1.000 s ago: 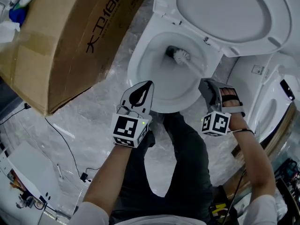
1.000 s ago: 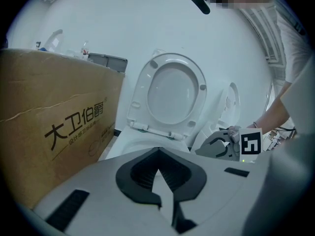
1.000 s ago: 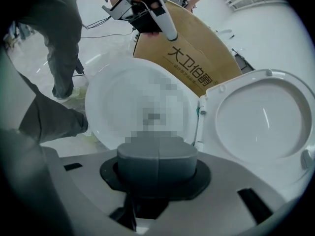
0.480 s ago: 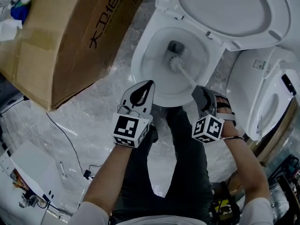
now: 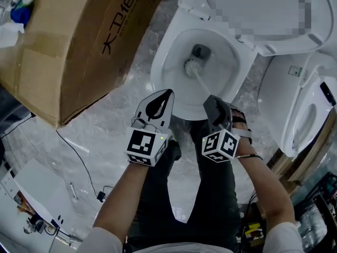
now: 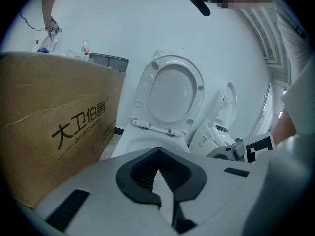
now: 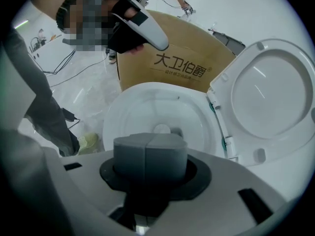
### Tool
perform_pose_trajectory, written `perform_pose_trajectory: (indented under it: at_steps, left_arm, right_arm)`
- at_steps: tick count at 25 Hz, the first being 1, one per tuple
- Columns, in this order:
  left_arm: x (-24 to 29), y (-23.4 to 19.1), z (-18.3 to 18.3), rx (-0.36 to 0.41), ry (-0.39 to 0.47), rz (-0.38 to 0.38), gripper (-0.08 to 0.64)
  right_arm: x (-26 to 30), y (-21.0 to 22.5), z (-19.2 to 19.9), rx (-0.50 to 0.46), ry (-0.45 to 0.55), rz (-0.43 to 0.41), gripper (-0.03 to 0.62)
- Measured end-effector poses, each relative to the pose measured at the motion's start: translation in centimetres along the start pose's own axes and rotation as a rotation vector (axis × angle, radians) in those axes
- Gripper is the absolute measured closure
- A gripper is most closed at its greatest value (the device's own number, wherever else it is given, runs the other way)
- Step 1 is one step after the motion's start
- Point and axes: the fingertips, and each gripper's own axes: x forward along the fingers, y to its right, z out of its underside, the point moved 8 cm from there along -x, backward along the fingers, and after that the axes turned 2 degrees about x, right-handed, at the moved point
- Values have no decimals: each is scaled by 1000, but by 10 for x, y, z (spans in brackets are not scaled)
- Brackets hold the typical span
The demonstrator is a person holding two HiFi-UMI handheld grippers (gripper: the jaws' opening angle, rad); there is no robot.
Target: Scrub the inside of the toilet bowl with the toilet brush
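Observation:
The white toilet bowl (image 5: 167, 62) stands open with its lid (image 5: 321, 20) raised. A toilet brush (image 5: 191, 66) has its white head down in the bowl beside the drain hole, and its handle slants back to my right gripper (image 5: 211, 103), which is shut on it over the bowl's front rim. In the right gripper view the shut gripper (image 7: 150, 156) hides the handle; only the brush head (image 7: 161, 129) peeks above it inside the bowl (image 7: 128, 107). My left gripper (image 5: 164, 98) hangs shut and empty left of the rim; its own view shows the gripper (image 6: 158, 166) closed.
A large cardboard box (image 5: 73, 41) stands close on the toilet's left. A second white toilet fixture (image 5: 300, 109) is on the right. Thin cables (image 5: 79, 162) lie on the marble floor. The person's dark-trousered legs (image 5: 195, 188) stand right before the bowl.
My right gripper has shifted left and nearer the bowl's front, dragging the brush head leftward across the bowl. The left gripper has stayed put.

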Motion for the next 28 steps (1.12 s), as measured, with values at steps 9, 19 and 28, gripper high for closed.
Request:
perform_pose_trajectory:
  at_steps: [9, 19, 28]
  left_arm:
    - [12, -6, 5, 25, 8, 3, 554]
    - [23, -11, 12, 36, 13, -7, 554]
    - [10, 1, 1, 12, 21, -1, 554]
  right_arm:
    - [39, 19, -2, 61, -6, 60, 436]
    - [90, 47, 1, 69, -45, 89, 436]
    - [55, 50, 19, -32, -104, 44, 436]
